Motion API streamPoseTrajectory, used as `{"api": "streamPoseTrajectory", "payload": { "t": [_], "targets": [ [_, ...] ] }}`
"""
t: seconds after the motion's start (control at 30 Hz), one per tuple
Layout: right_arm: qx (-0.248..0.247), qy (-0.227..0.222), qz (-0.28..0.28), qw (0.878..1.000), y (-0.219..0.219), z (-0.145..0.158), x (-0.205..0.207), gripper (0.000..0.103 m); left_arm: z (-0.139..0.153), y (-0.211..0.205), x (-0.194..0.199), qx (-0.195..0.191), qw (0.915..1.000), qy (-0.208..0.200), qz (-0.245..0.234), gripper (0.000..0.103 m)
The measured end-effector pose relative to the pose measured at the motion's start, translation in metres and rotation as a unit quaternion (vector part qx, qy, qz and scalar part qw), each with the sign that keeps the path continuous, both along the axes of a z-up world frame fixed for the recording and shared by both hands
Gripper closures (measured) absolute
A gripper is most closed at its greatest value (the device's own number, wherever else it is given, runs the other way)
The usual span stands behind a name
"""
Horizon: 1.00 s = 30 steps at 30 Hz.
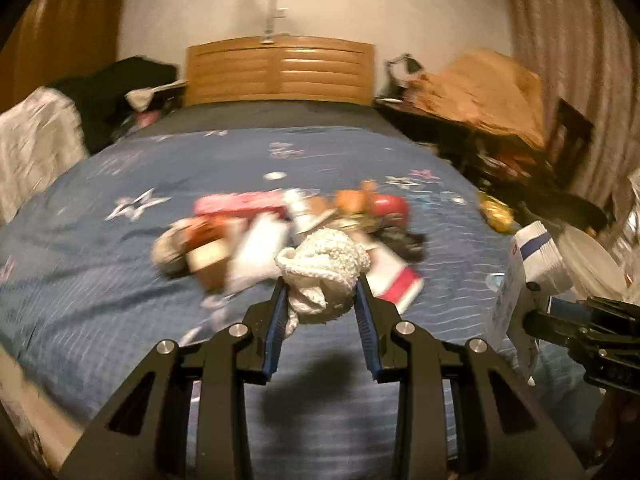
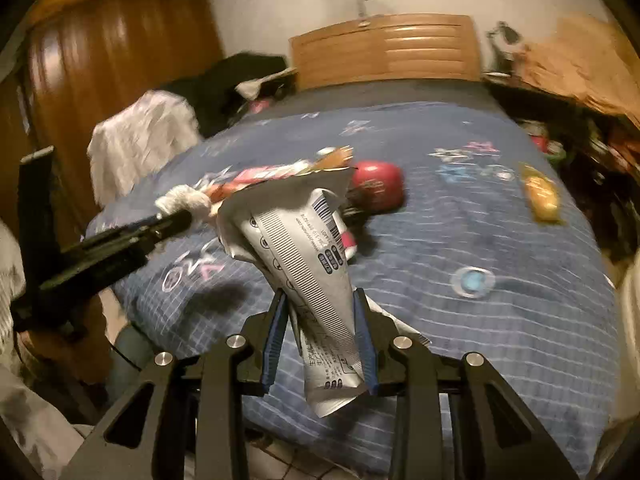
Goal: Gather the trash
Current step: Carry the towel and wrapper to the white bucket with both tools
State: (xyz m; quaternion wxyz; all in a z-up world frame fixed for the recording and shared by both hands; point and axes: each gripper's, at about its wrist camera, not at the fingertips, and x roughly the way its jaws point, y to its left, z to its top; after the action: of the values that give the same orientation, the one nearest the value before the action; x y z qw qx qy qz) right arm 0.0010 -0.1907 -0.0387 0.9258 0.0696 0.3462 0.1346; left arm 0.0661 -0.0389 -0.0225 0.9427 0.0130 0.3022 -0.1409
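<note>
My left gripper (image 1: 320,284) is shut on a crumpled white paper towel (image 1: 324,268), held above the blue star-print bedspread (image 1: 100,260). In the right wrist view it comes in from the left as a dark arm with the paper towel (image 2: 184,200) at its tip. My right gripper (image 2: 320,296) is shut on a crushed white wrapper (image 2: 304,240) with barcodes and printed text, lifted over the bed. That wrapper (image 1: 516,280) also appears at the right edge of the left wrist view. A heap of trash (image 1: 256,236) lies mid-bed: a pink packet, brown and white wrappers, a red round item (image 2: 378,186).
A yellow wrapper (image 2: 540,192) and a small clear blue lid (image 2: 472,282) lie on the bed's right side. The wooden headboard (image 1: 280,70) stands at the far end. A cluttered dark side table (image 1: 500,120) is on the right, a wardrobe (image 2: 112,60) and white cloth (image 2: 140,136) on the left.
</note>
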Motion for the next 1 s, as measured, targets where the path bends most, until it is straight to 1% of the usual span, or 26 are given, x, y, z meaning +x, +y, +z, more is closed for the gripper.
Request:
{"api": "streamPoseTrajectory", "payload": {
  "t": [0.17,0.27,0.33,0.4,0.53,0.7,0.83,0.93,1.0],
  "targets": [
    [0.029,-0.014,-0.072,0.997,-0.067,0.014,-0.019,0.069,0.015,-0.072,0.009,0.021,0.9976,-0.015,-0.064,0.072],
    [0.038,-0.026,-0.122,0.991,-0.115,0.022,-0.033,0.069,0.023,-0.121,0.015,0.031,0.9933,-0.025,-0.108,0.072],
    [0.041,-0.033,-0.163,0.985,-0.153,0.025,-0.044,0.069,0.026,-0.148,0.017,0.035,0.9904,-0.027,-0.131,0.072],
    [0.046,-0.038,-0.201,0.978,-0.190,0.029,-0.057,0.069,0.028,-0.186,0.017,0.044,0.9852,-0.033,-0.163,0.072],
    [0.050,-0.038,-0.269,0.961,-0.262,0.035,-0.086,0.068,0.029,-0.247,0.013,0.055,0.9748,-0.040,-0.212,0.071],
    [0.042,-0.031,-0.336,0.940,-0.341,0.038,-0.112,0.068,0.026,-0.323,0.007,0.075,0.9577,-0.052,-0.273,0.071],
    [0.040,-0.027,-0.368,0.929,-0.391,0.037,-0.129,0.068,0.025,-0.366,0.006,0.080,0.9465,-0.054,-0.308,0.071],
    [0.038,-0.027,-0.387,0.921,-0.425,0.037,-0.140,0.068,0.022,-0.397,0.011,0.079,0.9389,-0.042,-0.332,0.071],
    [0.035,-0.029,-0.399,0.916,-0.448,0.038,-0.147,0.068,0.021,-0.421,0.016,0.075,0.9325,-0.027,-0.352,0.071]
  ]
}}
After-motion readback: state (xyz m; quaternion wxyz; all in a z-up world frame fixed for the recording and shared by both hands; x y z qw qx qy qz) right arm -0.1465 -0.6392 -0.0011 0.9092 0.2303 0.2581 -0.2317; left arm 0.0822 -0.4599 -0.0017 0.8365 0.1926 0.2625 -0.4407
